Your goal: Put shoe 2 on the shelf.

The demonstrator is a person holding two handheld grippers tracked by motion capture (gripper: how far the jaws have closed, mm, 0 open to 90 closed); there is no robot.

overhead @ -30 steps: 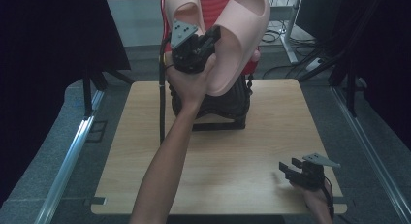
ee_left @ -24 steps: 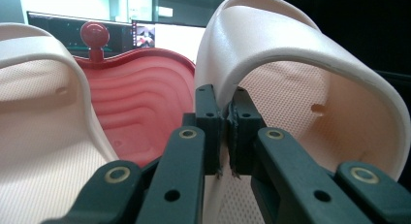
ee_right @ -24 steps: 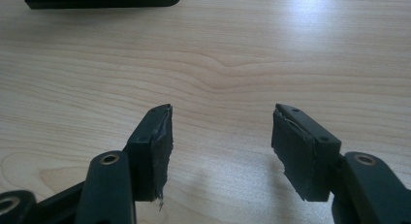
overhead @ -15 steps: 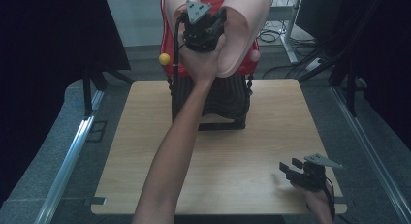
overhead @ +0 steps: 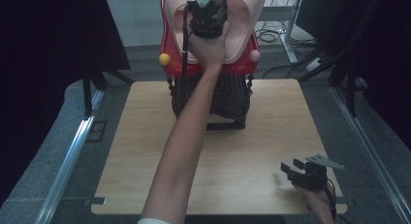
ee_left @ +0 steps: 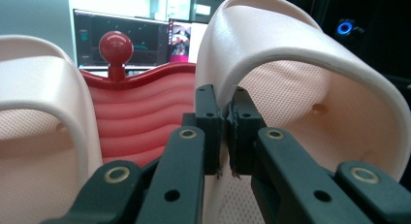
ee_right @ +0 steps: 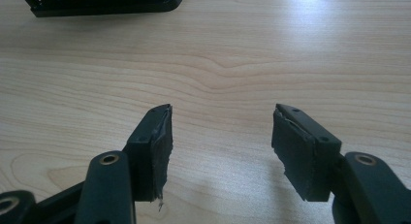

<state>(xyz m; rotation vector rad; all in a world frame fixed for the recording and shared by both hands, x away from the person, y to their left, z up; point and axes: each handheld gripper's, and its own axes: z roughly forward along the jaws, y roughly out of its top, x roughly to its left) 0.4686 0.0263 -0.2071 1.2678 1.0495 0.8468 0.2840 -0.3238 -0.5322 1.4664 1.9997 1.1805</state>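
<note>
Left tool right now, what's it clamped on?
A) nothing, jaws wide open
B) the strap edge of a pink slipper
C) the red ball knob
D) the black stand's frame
B: in the left gripper view the left tool has its jaws pinched shut on the strap edge of the pink slipper, with the red rack behind it.

The left tongs [overhead: 207,13] are held at twelve o'clock on an outstretched forearm, jaws pinched together. The right tongs [overhead: 296,171] are kept at four o'clock, jaws parted.
</note>
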